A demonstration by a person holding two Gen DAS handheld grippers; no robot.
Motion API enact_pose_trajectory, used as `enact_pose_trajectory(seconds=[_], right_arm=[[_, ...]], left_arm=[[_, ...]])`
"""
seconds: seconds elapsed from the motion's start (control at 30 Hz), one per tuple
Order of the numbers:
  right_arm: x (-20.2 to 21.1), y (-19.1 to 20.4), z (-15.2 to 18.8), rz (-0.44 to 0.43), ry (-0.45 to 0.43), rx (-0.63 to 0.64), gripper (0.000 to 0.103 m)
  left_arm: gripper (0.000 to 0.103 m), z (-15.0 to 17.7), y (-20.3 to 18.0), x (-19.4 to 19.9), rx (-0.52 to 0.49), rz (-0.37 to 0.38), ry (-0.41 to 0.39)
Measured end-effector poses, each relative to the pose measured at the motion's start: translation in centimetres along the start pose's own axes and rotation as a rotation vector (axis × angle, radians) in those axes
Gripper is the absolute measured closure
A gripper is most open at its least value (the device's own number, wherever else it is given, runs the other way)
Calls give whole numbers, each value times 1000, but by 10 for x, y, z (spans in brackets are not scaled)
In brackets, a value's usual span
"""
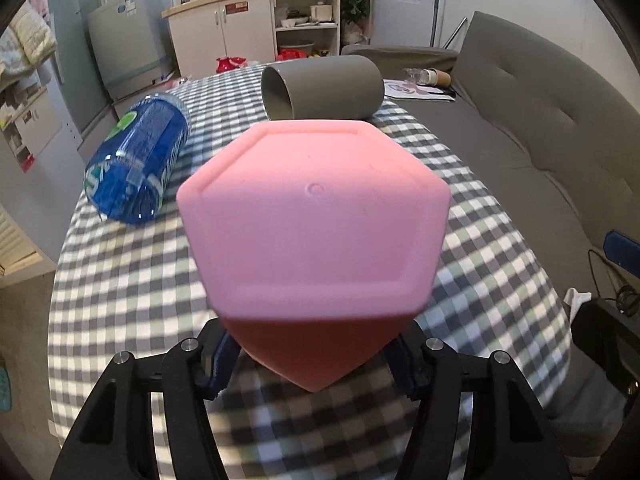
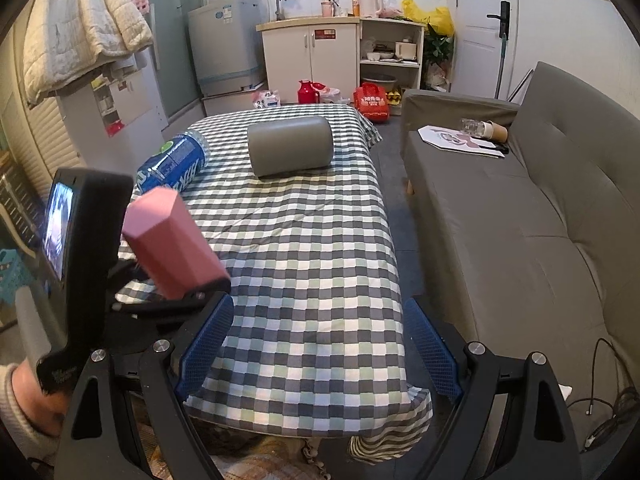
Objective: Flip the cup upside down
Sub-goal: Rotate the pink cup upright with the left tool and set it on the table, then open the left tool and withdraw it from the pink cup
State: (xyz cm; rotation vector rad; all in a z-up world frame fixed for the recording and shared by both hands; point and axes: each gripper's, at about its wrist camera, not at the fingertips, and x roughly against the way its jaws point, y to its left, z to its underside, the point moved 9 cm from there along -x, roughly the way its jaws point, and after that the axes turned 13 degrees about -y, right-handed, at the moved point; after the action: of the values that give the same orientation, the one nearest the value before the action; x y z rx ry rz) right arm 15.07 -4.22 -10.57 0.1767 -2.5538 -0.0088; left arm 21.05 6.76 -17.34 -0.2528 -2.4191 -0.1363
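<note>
Pink cup (image 1: 314, 216) — in left gripper (image 1: 314, 364)

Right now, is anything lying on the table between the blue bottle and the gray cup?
No. Between the blue bottle and the gray cup there's only bare checkered tablecloth, seen clearly in the right wrist view.

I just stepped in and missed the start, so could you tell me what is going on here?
A person is working with two handheld tongs. The left tongs are shut on a pink cup, held in the air above the checkered table, its flat base tilted up and away. The right tongs are open and hold nothing. A grey cup and a blue bottle lie on their sides further back.
</note>
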Motion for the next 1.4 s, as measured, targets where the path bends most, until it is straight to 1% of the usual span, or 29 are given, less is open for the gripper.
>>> enact_pose_trajectory(seconds=[0.1, 0.17, 0.2, 0.23, 0.3, 0.33, 0.37, 0.47, 0.57, 0.67, 0.8, 0.9, 1.07, 1.13, 1.27, 1.3, 1.33, 1.37, 1.4], right_arm=[[-3, -1, 1, 0, 3, -3, 16], [-4, -2, 1, 1, 4, -4, 16], [-5, -2, 1, 1, 7, -6, 16], [-6, -3, 2, 0, 15, -7, 16], [-8, -2, 6, 0, 39, 0, 15], [-9, -3, 8, 9, 50, 5, 13], [-8, -5, 9, 18, 54, 6, 12], [0, -7, 8, 25, 44, -11, 12], [12, -9, 2, 36, 23, -10, 12], [25, -9, -6, 41, 0, -8, 12], [44, -6, -18, 45, -35, -1, 12], [62, -1, -29, 40, -71, 6, 12], [88, 8, -42, 40, -119, 22, 11], [98, 11, -47, 44, -144, 25, 9], [115, 18, -56, 50, -202, 33, 7], [117, 20, -58, 55, -217, 34, 4], [120, 21, -59, 58, -231, 35, 1], [124, 23, -60, 60, -263, 31, 0], [126, 25, -61, 58, -286, 25, 0]], left_arm=[[39, 0, 1, -1, -2, 1, -5], [35, 2, 1, 1, -6, 11, -2], [26, 4, 0, 2, -10, 17, 4], [18, 6, -1, 3, -16, 21, 17], [18, 9, -4, 6, -21, 34, 29], [18, 11, -5, 8, -18, 44, 37], [18, 12, -5, 11, -13, 51, 45], [18, 15, -1, 20, 1, 41, 44], [18, 13, 3, 34, 15, 32, 19], [18, 6, 7, 51, 2, 6, -26], [18, -10, 12, 80, 2, 11, -90], [18, -25, 14, 94, -9, -6, -126], [18, -47, 22, 129, 52, 6, -199], [18, -53, 24, 143, 71, 10, -231], [17, -61, 34, 174, 98, -12, -313], [13, -62, 39, 183, 110, -24, -341], [10, -62, 44, 190, 122, -34, -368], [9, -61, 47, 196, 131, -42, -390], [9, -58, 53, 206, 149, -60, -435]])
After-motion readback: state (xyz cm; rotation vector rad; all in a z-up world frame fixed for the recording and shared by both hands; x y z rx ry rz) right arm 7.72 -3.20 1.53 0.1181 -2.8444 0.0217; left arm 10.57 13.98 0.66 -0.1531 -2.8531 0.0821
